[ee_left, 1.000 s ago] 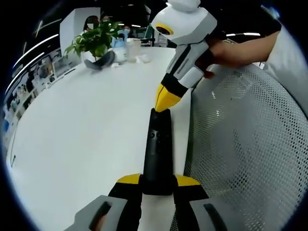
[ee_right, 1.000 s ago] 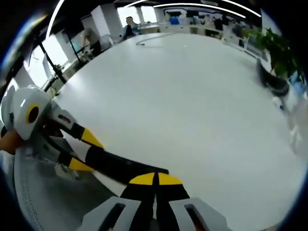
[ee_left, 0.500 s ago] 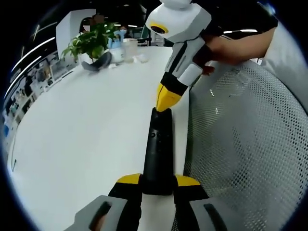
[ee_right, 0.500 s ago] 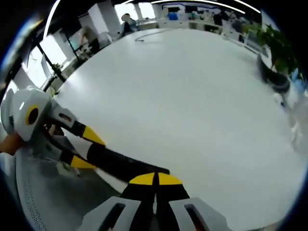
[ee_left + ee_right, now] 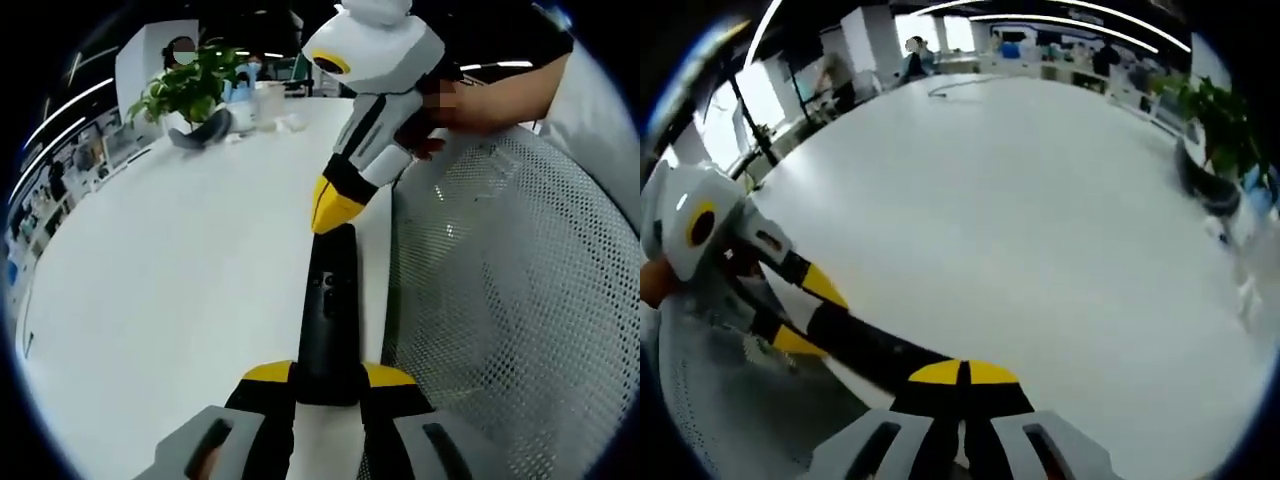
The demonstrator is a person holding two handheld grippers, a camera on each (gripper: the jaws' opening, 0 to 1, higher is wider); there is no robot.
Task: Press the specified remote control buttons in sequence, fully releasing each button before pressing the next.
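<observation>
A long black remote control (image 5: 328, 310) lies lengthwise along the white table's edge, with my left gripper (image 5: 328, 376) shut on its near end. Small buttons show on its top face. My right gripper (image 5: 328, 208), white with yellow tips, comes down from the upper right, held by a person's hand (image 5: 470, 100). It is shut, and its tips sit at the remote's far end; I cannot tell whether they touch. In the right gripper view my right gripper (image 5: 963, 373) stands shut over the remote (image 5: 875, 345), with the left gripper (image 5: 808, 313) clamping it from the left.
The white table (image 5: 180, 260) spreads wide to the left. A potted plant (image 5: 190, 85) and small items stand at its far end. A white mesh chair back (image 5: 500, 300) sits close on the right of the remote. A dark cable (image 5: 960, 85) lies far across the table.
The right gripper's tips have shifted a little left and up at the remote's far end and its body tilts more. The left gripper keeps its hold on the remote.
</observation>
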